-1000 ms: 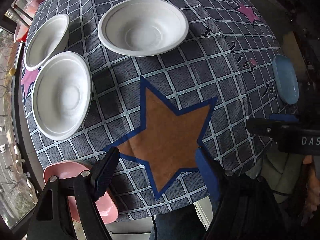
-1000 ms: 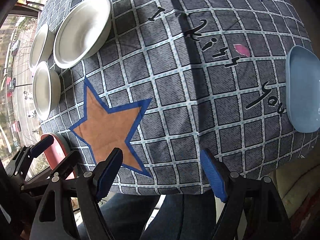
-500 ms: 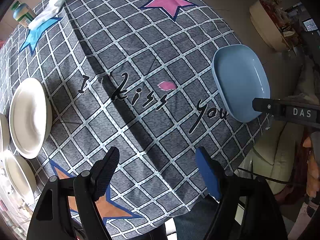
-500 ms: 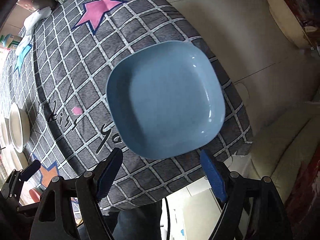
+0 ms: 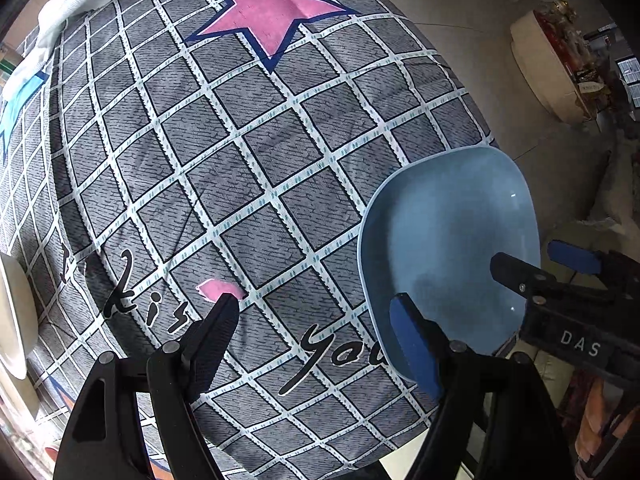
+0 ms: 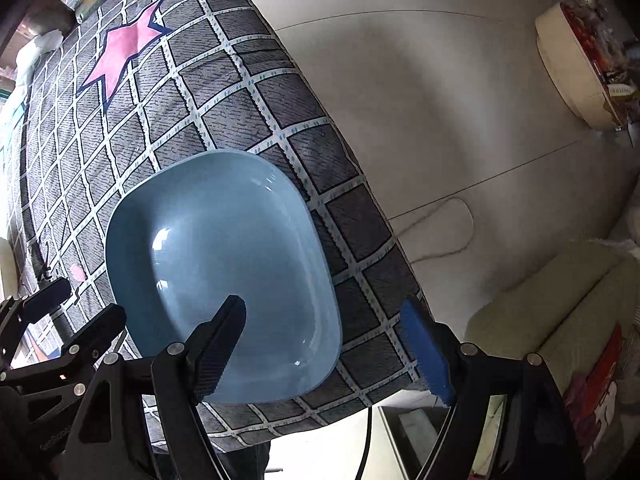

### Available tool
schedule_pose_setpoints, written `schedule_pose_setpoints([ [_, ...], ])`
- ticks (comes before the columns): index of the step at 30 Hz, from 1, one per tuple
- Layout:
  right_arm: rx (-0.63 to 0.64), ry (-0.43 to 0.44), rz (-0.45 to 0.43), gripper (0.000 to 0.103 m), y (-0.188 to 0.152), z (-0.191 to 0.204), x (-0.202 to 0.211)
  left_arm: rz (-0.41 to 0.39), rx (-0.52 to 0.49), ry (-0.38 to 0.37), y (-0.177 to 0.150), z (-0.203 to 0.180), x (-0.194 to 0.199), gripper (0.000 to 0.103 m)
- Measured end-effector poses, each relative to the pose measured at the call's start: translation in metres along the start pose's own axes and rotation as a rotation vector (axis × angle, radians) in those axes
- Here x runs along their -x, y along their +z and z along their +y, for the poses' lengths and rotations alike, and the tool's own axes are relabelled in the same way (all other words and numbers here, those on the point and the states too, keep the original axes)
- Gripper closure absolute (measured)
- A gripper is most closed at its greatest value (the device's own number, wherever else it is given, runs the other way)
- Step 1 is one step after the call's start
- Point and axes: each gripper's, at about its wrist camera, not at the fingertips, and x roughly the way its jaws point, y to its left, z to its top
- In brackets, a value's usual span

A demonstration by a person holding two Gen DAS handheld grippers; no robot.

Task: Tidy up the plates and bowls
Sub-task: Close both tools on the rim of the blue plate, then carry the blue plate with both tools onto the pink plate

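Note:
A blue squarish plate [image 6: 224,260] lies on the grey checked tablecloth [image 6: 208,92] near the table's near right corner. It also shows in the left wrist view [image 5: 448,248]. My right gripper [image 6: 324,340] is open and empty, its left finger over the plate's near part and its right finger past the plate's rim. My left gripper [image 5: 320,336] is open and empty, just left of the plate above the cloth. A white bowl's edge [image 5: 14,316] shows at the far left.
The table edge runs just right of the plate, with bare floor [image 6: 440,100] beyond. A pale sofa [image 6: 560,300] stands at lower right. A white cloth [image 5: 68,4] lies at the far end of the table. A pink star [image 5: 272,12] marks the cloth.
Both grippers have swung right from the white bowls to the blue plate and moved closer to it. The plate has not moved. Both grippers stay open.

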Motion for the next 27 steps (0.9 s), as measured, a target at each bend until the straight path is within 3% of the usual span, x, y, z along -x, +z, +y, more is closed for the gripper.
schedule_pose_setpoints([
  [5,0.059,0.022,-0.002,0.026,0.025,-0.018,-0.013,0.025,-0.002,0.023,0.006,-0.018,-0.024,0.022],
  [7,0.074,0.039,0.006,0.049,0.031,-0.03,-0.015,0.023,-0.012,0.025,0.008,-0.03,-0.029,0.023],
  [8,0.074,0.038,0.004,0.051,0.03,-0.026,-0.017,0.025,-0.023,0.033,0.021,-0.03,-0.029,0.026],
  [10,0.082,0.048,-0.006,0.073,0.012,-0.01,-0.024,0.02,-0.054,0.035,0.025,-0.042,-0.03,0.039],
  [12,0.089,0.072,0.007,0.084,0.006,0.018,-0.028,0.019,-0.082,0.015,0.03,-0.051,-0.029,0.05],
  [16,0.127,0.042,0.014,0.084,0.0,0.048,-0.036,0.022,-0.074,0.007,0.031,-0.043,-0.027,0.056],
  [21,0.119,0.096,0.048,0.084,-0.012,0.065,-0.032,0.026,-0.043,0.014,0.014,-0.02,-0.029,0.061],
  [27,0.193,0.133,0.076,0.084,-0.039,0.135,-0.041,0.041,0.016,0.063,-0.011,0.022,-0.029,0.061],
])
